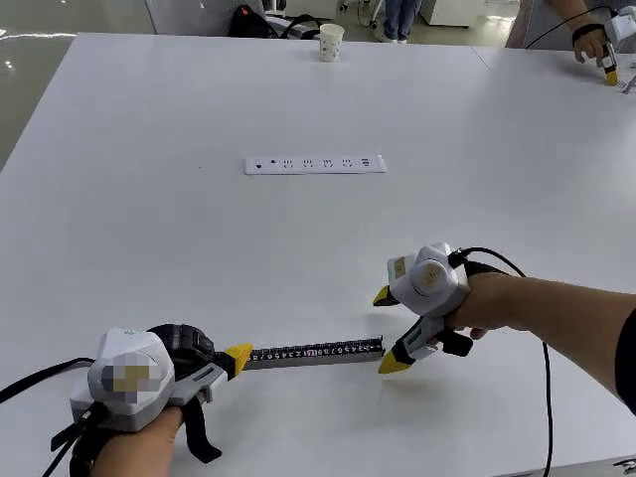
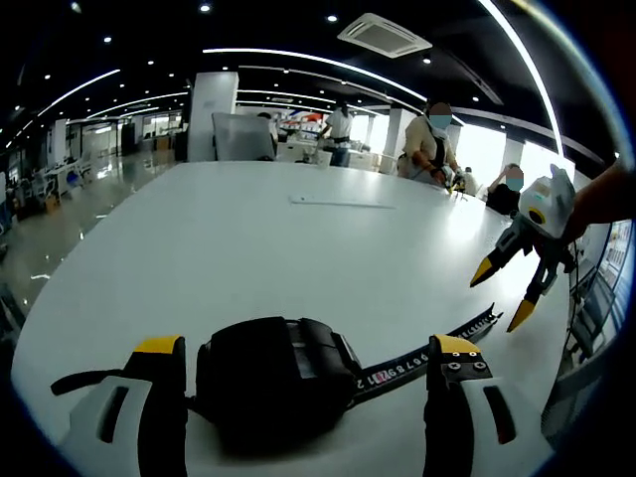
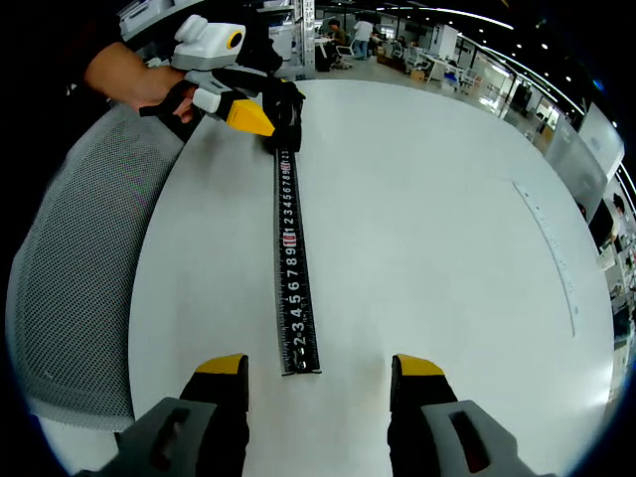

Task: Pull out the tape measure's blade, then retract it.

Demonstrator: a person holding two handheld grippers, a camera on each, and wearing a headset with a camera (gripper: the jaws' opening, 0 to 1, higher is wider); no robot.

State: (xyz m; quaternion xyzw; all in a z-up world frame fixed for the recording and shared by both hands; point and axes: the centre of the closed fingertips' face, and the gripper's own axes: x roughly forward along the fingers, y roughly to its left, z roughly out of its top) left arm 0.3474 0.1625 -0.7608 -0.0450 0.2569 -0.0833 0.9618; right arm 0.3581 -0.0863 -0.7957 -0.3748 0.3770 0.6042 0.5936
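The tape measure [image 1: 187, 348] sits clamped between the jaws of our left gripper [image 2: 306, 348], filling the gap between them. Its blade [image 3: 292, 258] runs flat along the white table [image 1: 149, 199] towards our right gripper [image 3: 318, 366], whose jaws stand apart. The blade's end lies just ahead of them, between the two tips, and we see it touching neither.

The table [image 1: 199, 238] is made smooth and white, with a soft shine. The tape measure case [image 2: 273, 383] is made of black, matt plastic. Its blade [image 3: 291, 268] is thin and dark, with white numbers printed on it. The left gripper [image 2: 306, 345] and the right gripper [image 3: 319, 365] are made of hard white plastic with yellow tips. A chair back [image 3: 75, 268] is covered in grey mesh cloth.
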